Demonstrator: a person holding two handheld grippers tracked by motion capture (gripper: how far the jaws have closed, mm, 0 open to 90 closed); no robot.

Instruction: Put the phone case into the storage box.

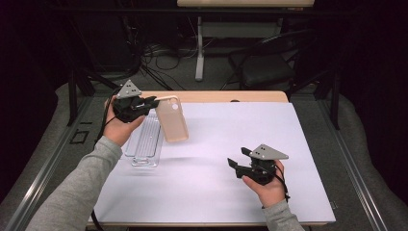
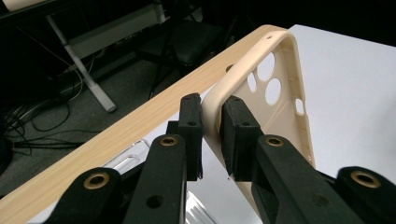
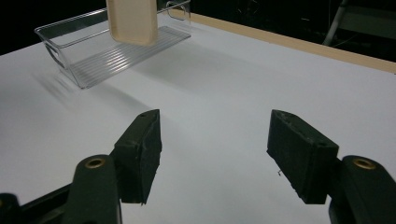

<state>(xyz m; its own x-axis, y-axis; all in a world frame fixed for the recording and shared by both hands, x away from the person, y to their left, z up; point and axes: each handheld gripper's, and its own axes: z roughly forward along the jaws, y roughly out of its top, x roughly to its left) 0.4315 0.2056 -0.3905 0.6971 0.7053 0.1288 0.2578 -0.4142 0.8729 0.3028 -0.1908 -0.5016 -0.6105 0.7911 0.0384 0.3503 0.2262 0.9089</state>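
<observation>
Black pads [image 2: 233,135] of the left gripper [image 2: 211,135] pinch the rim of the beige phone case [image 2: 280,116], holding it raised beside the clear tray [image 1: 144,139], likely for placing. Well apart, the right gripper [image 3: 215,149] waits with jaws spread, empty, over the white table [image 3: 224,84].

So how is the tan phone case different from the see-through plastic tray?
The beige soft phone case is solid-coloured, while the clear ribbed plastic tray is see-through. The phone case hangs in the air, pinched at its edge by the left gripper; the tray rests on the white table, untouched. The phone case is a thin shell with camera holes; the tray is a deeper bin with walls. Both are empty.
</observation>
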